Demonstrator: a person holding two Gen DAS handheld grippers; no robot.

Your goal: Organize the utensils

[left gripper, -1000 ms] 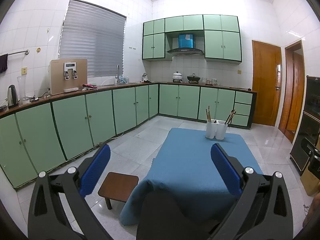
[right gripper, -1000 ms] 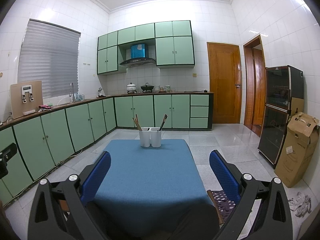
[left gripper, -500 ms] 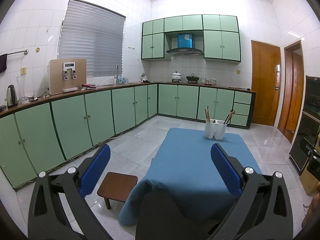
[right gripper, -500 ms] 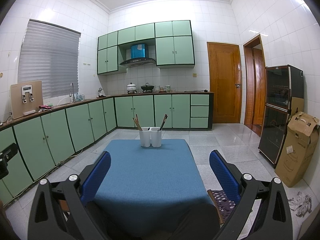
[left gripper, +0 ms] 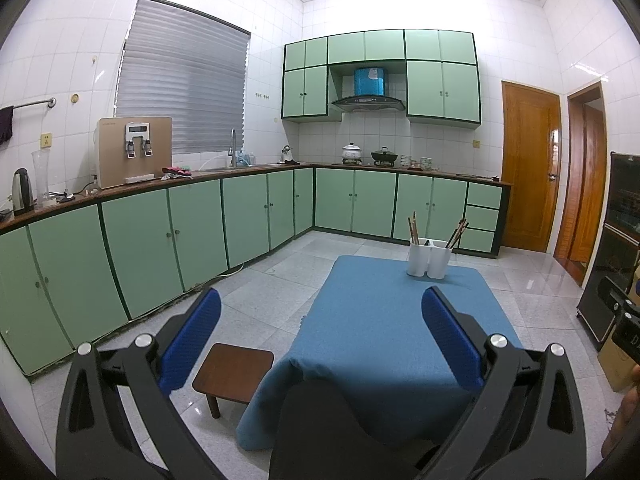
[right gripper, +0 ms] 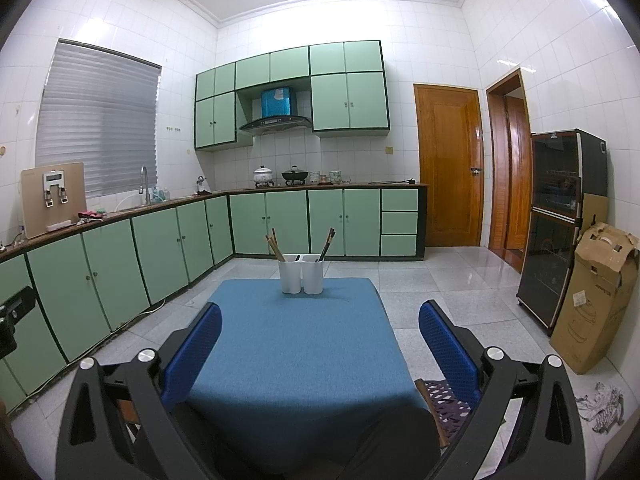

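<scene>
Hand-held grippers (left gripper: 320, 312) (right gripper: 320, 314) agape, empty.

Two white utensil cups (right gripper: 301, 273) stand upright, touching side by side, near the far edge of the blue-covered table (right gripper: 296, 344), about midway along it. Brown chopsticks (right gripper: 274, 243) lean left from the left cup; darker ones (right gripper: 326, 244) (count unclear) lean right from the right cup.

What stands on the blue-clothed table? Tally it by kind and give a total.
White plastic utensil cups: 2
Bundle of light brown wooden chopsticks, in the left cup: 1
Bundle of dark chopsticks, in the right cup: 1
Total: 4
The single sticks are too small to count. Nothing else lies on the blue tablecloth.
</scene>
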